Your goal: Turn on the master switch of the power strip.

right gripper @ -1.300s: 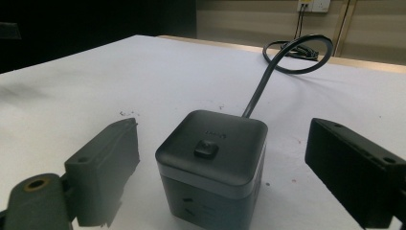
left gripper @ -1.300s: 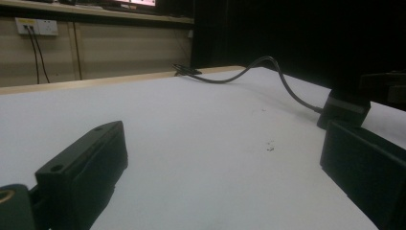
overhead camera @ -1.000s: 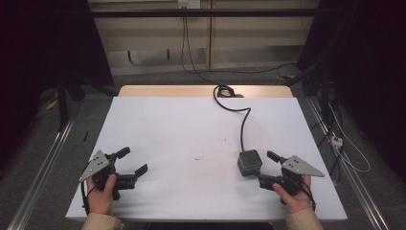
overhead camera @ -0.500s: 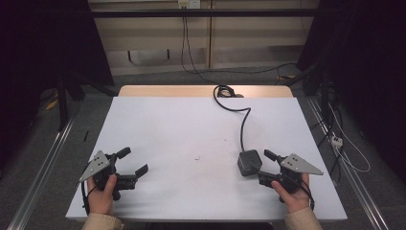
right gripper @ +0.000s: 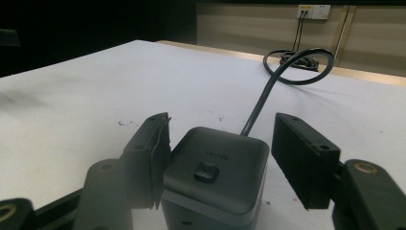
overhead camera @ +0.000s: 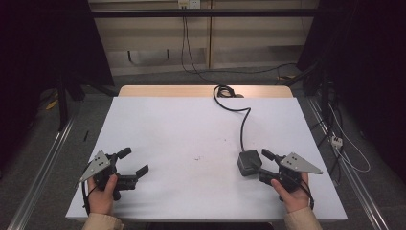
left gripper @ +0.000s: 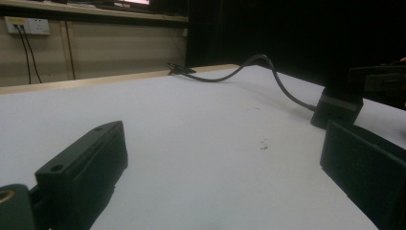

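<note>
A dark grey cube-shaped power adapter [overhead camera: 249, 162] with a button on top [right gripper: 207, 171] lies on the white table [overhead camera: 191, 129] at the front right. Its black cable [overhead camera: 243, 125] runs back to a coil at the far edge. My right gripper [overhead camera: 263, 164] is open with its jaws either side of the cube [right gripper: 215, 163]. The left jaw rests against the cube's side; the right jaw stands clear of it. My left gripper [overhead camera: 134, 161] rests at the front left, open with nothing between its jaws [left gripper: 223, 132]. From there the cube [left gripper: 336, 108] shows far off to the right.
The cable coil [right gripper: 299, 60] lies on the wooden strip at the table's far edge. Wall sockets [right gripper: 313, 10] with cords sit on the back wall. Small dark specks [overhead camera: 197, 158] mark the table's middle. Metal rails [overhead camera: 38, 172] flank the table on both sides.
My right gripper has slid a little left and forward, bringing its jaws around the cube. The left gripper and the cube have stayed put.
</note>
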Action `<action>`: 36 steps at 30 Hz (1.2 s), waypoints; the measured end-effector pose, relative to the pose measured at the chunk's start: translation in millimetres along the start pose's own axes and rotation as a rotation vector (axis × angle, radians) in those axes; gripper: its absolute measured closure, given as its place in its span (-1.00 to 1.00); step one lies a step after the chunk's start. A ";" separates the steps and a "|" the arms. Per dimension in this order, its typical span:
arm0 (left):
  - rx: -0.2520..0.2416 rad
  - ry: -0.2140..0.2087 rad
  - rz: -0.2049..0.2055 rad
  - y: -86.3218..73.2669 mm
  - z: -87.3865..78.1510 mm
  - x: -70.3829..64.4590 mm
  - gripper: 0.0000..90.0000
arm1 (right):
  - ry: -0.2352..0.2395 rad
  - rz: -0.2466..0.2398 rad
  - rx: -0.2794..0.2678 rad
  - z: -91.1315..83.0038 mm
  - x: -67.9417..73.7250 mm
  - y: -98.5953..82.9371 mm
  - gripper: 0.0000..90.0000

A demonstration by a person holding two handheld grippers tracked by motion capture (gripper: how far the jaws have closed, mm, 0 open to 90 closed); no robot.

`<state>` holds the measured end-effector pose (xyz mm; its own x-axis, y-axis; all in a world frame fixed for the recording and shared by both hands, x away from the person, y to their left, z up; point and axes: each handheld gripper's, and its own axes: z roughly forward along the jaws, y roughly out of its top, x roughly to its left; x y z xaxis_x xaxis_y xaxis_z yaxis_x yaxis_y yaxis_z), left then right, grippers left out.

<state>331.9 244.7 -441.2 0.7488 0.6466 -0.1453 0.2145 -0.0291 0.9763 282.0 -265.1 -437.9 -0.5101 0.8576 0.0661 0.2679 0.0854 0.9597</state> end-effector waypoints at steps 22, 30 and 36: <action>0.001 -0.001 0.002 0.1 0.0 0.2 -0.96 | 0.017 0.008 0.016 1.9 1.8 3.2 0.31; 0.000 0.000 0.003 0.2 0.0 0.2 -0.96 | 0.028 0.016 0.021 2.6 2.0 3.8 0.49; 0.001 0.000 0.003 0.1 0.0 0.2 -0.96 | 0.038 0.017 0.027 3.1 1.5 3.8 0.65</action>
<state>332.1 244.8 -441.1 0.7496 0.6465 -0.1420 0.2127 -0.0322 0.9766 284.8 -261.9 -435.0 -0.5357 0.8392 0.0935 0.2988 0.0848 0.9505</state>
